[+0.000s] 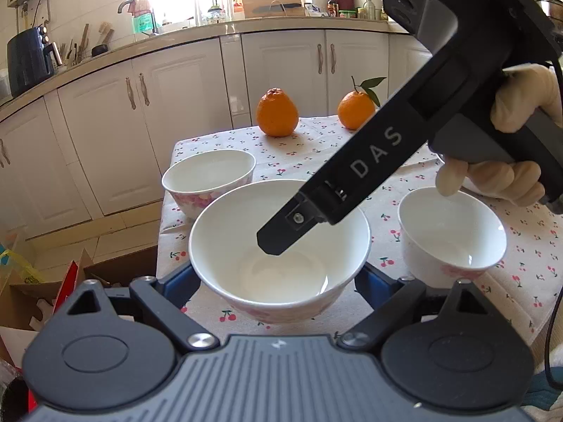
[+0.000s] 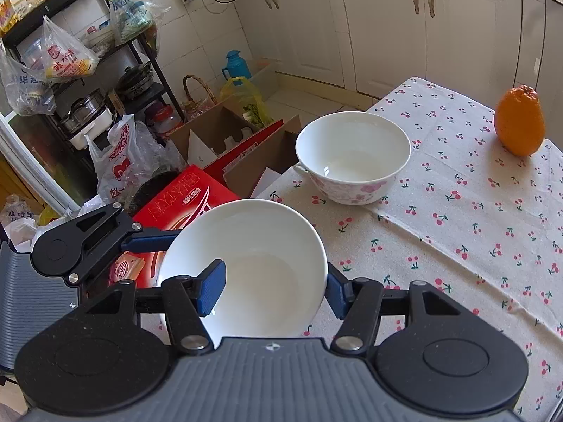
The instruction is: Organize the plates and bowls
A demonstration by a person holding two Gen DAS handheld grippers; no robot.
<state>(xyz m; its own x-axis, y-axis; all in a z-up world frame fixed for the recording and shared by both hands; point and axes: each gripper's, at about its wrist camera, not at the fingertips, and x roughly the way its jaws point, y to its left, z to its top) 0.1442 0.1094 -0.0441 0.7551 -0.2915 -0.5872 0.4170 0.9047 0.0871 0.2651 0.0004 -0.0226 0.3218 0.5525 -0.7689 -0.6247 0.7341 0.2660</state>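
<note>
A white bowl with pink flowers (image 1: 278,246) sits between the fingers of my left gripper (image 1: 278,281), which grips its sides. The right gripper (image 1: 281,239) reaches into this bowl from the upper right. In the right wrist view, my right gripper (image 2: 271,288) clamps the rim of the same bowl (image 2: 253,274), one blue finger (image 2: 211,290) inside and one outside. A second bowl (image 1: 209,176) (image 2: 352,161) stands at the table's far left. A third bowl (image 1: 452,232) stands on the right.
Two oranges (image 1: 277,112) (image 1: 356,109) stand at the far side of the cherry-print tablecloth (image 1: 309,147). Boxes and bags (image 2: 197,161) crowd the floor left of the table. Kitchen cabinets (image 1: 281,70) lie behind.
</note>
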